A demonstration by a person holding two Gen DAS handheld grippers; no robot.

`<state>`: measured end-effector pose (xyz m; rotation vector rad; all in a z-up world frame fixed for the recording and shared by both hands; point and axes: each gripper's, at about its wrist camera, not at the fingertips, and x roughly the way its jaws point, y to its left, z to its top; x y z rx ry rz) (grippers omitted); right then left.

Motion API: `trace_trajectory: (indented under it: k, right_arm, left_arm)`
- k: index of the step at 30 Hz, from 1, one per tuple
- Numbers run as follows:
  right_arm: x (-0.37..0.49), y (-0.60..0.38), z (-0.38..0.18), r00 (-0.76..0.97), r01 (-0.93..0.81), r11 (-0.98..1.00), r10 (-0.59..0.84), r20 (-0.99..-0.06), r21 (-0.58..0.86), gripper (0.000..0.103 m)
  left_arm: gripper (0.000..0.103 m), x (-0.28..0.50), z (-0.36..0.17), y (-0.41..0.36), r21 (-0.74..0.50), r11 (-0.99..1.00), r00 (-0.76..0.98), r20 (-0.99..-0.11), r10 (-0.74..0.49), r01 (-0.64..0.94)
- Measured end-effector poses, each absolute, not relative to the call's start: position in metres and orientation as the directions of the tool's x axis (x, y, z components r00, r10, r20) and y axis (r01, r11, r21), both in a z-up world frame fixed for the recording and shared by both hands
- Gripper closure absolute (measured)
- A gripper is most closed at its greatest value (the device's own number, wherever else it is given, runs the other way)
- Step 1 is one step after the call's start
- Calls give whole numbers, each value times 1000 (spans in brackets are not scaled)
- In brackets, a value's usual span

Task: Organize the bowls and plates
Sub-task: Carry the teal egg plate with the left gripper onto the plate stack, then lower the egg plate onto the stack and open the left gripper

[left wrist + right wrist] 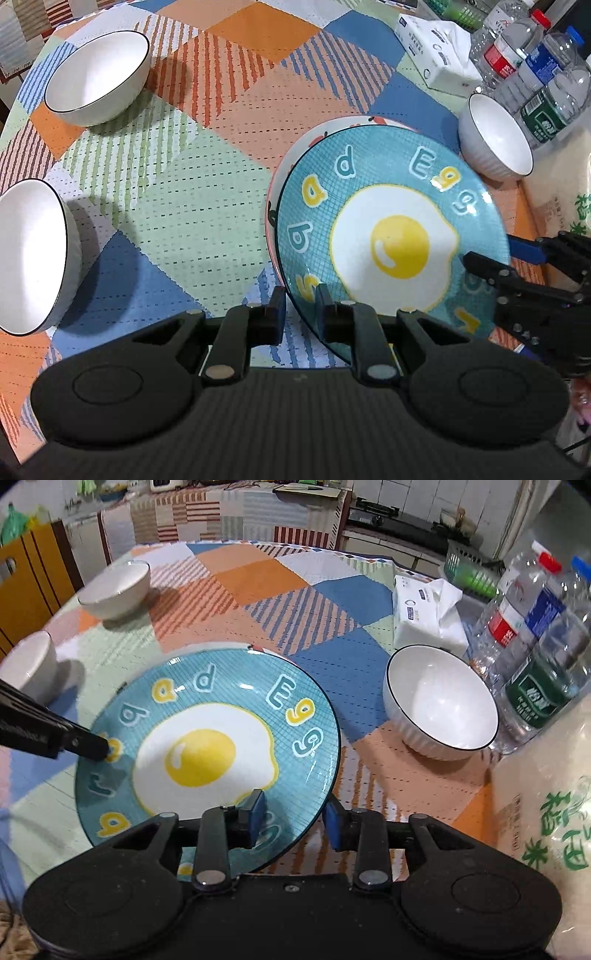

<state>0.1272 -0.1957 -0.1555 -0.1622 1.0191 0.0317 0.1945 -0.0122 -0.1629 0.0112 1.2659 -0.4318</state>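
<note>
Left gripper point(301, 297) clamped on rim of blue fried-egg plate point(388, 236), plate tilted above second plate point(286, 177) near table's middle. Right gripper point(295, 812) released, pads straddling plate's opposite rim without touching. Ribbed white bowl point(441, 705) beside water bottles point(535, 635) at right edge; two white bowls point(98, 72) along left edge.

A patchwork tablecloth point(229, 122) in orange, blue, green and striped squares covers the table. At its far right edge lies a white tissue pack point(424, 616) with a sheet sticking up, and just beside it stand clear plastic bottles point(532, 635) with red, blue and green labels. A pale sack point(546, 812) printed with green characters lies near the bottles.
</note>
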Motion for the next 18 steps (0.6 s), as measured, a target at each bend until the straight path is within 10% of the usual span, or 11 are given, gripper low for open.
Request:
trace_trajectory:
  k: [5, 18]
  right_arm:
    - [129, -187, -162, 560, -115, 966, -129, -819, -231, 64]
    - [108, -202, -122, 596, -89, 996, 78, -799, 30, 62]
  left_arm:
    - [89, 195, -163, -10, -239, 921, 232, -920, -316, 307]
    - [89, 165, -132, -2, -295, 887, 223, -895, -387, 354]
